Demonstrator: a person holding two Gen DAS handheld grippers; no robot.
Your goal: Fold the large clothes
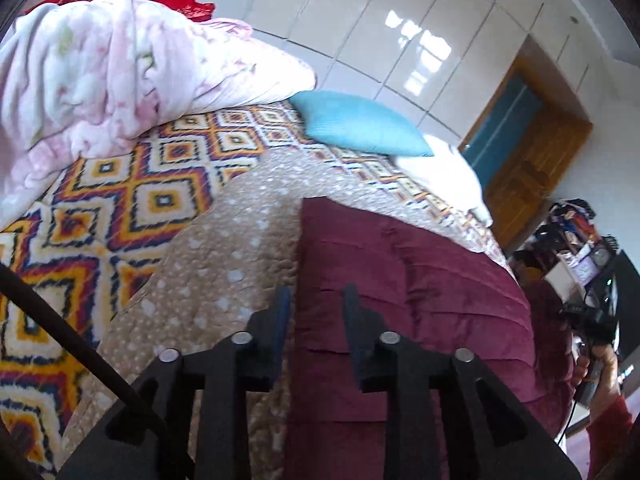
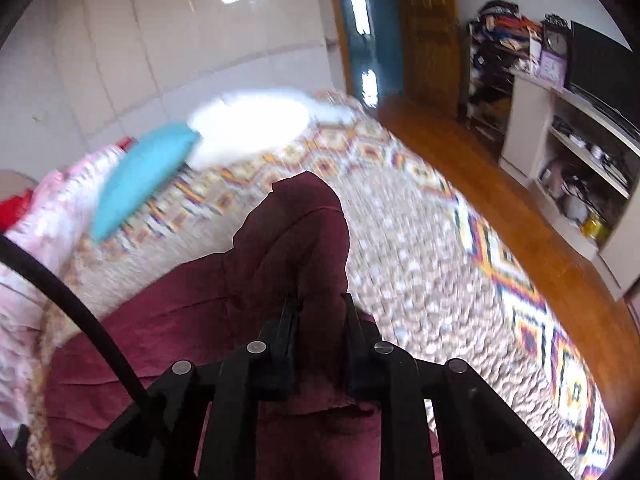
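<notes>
A large maroon garment (image 1: 420, 280) lies on a beige spotted blanket (image 1: 224, 248) on the bed. My left gripper (image 1: 318, 308) sits at the garment's left edge, and maroon cloth fills the narrow gap between its fingers. In the right wrist view the same garment (image 2: 296, 224) rises in a bunched fold from between the fingers of my right gripper (image 2: 320, 308), which is shut on it. At the far right of the left wrist view a hand (image 1: 600, 364) holds that other gripper at the garment's far side.
A patterned bedspread (image 1: 120, 200) covers the bed. A heaped pink quilt (image 1: 100, 72), a blue pillow (image 1: 360, 124) and a white pillow (image 2: 248, 124) lie at the bed's far end. Wooden floor (image 2: 460, 152) and a cluttered shelf unit (image 2: 580, 152) are to the right.
</notes>
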